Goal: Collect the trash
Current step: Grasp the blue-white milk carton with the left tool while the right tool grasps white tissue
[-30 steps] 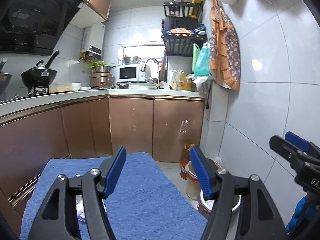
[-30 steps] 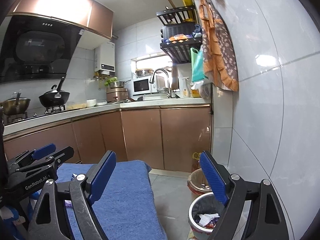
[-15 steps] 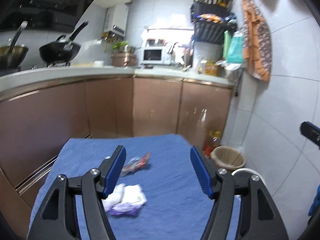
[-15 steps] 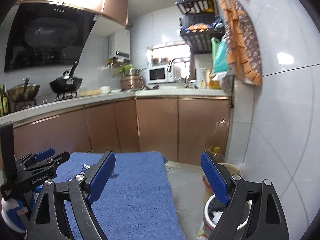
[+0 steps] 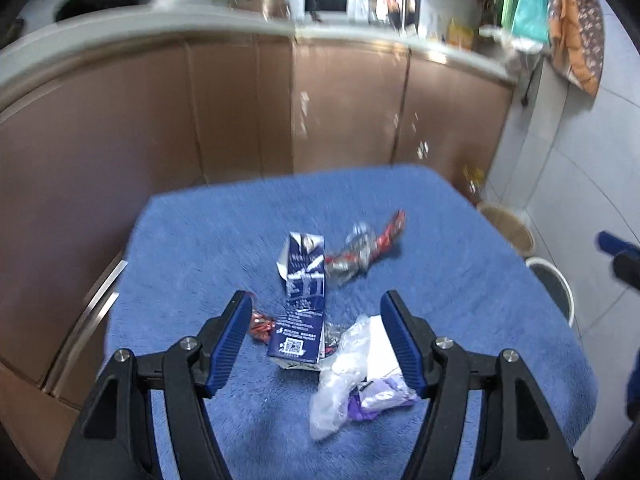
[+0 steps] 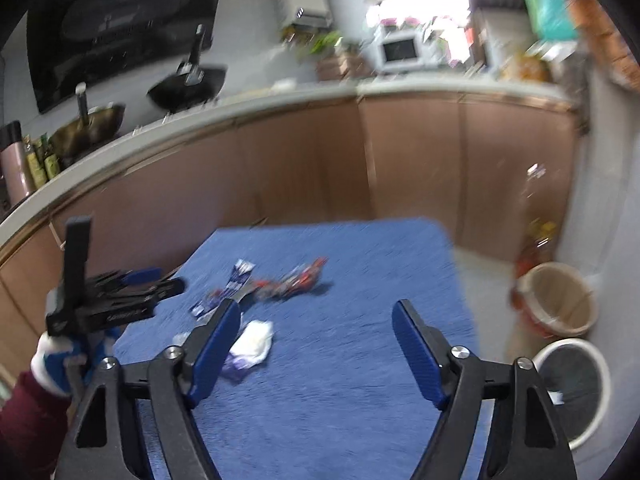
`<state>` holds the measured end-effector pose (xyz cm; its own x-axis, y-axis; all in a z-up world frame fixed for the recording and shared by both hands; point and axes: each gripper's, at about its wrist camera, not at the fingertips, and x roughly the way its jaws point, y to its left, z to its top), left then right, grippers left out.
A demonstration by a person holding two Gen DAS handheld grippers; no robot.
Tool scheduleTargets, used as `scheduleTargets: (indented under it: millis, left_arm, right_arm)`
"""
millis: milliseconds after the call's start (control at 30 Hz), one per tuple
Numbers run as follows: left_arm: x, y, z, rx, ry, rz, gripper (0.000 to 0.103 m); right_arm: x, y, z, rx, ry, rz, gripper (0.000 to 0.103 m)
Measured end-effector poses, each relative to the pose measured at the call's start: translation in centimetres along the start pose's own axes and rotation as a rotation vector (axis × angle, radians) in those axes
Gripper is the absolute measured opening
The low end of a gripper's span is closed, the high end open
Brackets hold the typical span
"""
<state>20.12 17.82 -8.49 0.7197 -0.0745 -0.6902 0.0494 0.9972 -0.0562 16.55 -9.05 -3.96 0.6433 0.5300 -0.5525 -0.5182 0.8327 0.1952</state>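
**Grippers over the litter, nothing taken yet**

Left gripper (image 5: 316, 336) hanging above the blue cloth (image 5: 460, 248), jaws apart, empty; carton (image 5: 302, 304) and plastic wad (image 5: 352, 376) framed between the fingers but lying below on the cloth, not pressed. Right gripper (image 6: 316, 344) jaws closing, nothing between them but bare cloth, the wad just off its left finger.

Landmark: the carton, flattened, near the middle of the cloth.
- Foil wrapper (image 5: 366, 248): touching the carton's far end, trailing away toward the far right corner of the cloth.
- Small red scrap (image 5: 260, 324): just beside the carton's near left edge.
- Plastic wad: at the carton's near right corner, partly overlapping it.
- White bin (image 6: 572, 384) and tan bucket (image 6: 556, 300): on the floor well to the right of the carton, off the cloth.

Handling, judged: all light. Carton squashed, fairly stiff along its folds, smooth-faced; best pinched across its narrow width near one end, jaws straddling the edges. Wad soft and crumpled, likely to compress and slip; better gripped through its bulk. Foil wrapper thin, crinkly; best taken at the bunched middle.

Long axes: carton running near-to-far in the left view, torn open end pointing away, printed base nearest. Wrapper lying diagonally, red tip pointing far right. Wad without clear axis. Motion blur hiding finer detail.
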Motion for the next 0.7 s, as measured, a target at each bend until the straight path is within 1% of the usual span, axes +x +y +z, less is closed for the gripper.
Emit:
scheduleTargets:
  millis: [67, 167, 233, 333, 500, 600, 633, 700]
  left_arm:
    - [2.5, 0.1, 0.6, 0.024, 0.066, -0.013, 0.065]
    - [5.3, -0.1, 1.2, 0.054, 0.135, -0.017, 0.065]
    - [7.0, -0.1, 1.4, 0.072, 0.170, -0.002, 0.065]
    - [9.0, 0.4, 1.8, 0.077, 0.213, 0.004, 0.065]
    - [11.4, 1.0, 2.0, 0.066, 0.275, -0.009, 0.064]
    - [12.8, 0.8, 1.8, 0.081, 0.313, 0.006, 0.064]
    - [13.1, 0.7, 1.7, 0.086, 0.319, 0.010, 0.062]
    - [13.7, 0.4, 1.7, 0.089, 0.330, 0.003, 0.041]
  right_arm:
    - [3.3, 0.0, -0.1, 0.004, 0.066, 0.045, 0.068]
    - [7.7, 0.2, -0.7, 0.014, 0.157, 0.105, 0.065]
    - [10.2, 0.4, -1.2, 0.014, 0.207, 0.136, 0.063]
    - [13.6, 0.8, -2.1, 0.013, 0.277, 0.179, 0.058]
    - [16.5, 1.5, -2.8, 0.001, 0.342, 0.217, 0.054]
    - [17.5, 1.7, -3.4, -0.005, 0.373, 0.234, 0.049]
    - [17.7, 1.9, -3.5, -0.010, 0.382, 0.239, 0.046]
    - [18.0, 2.1, -3.5, -0.021, 0.389, 0.241, 0.042]
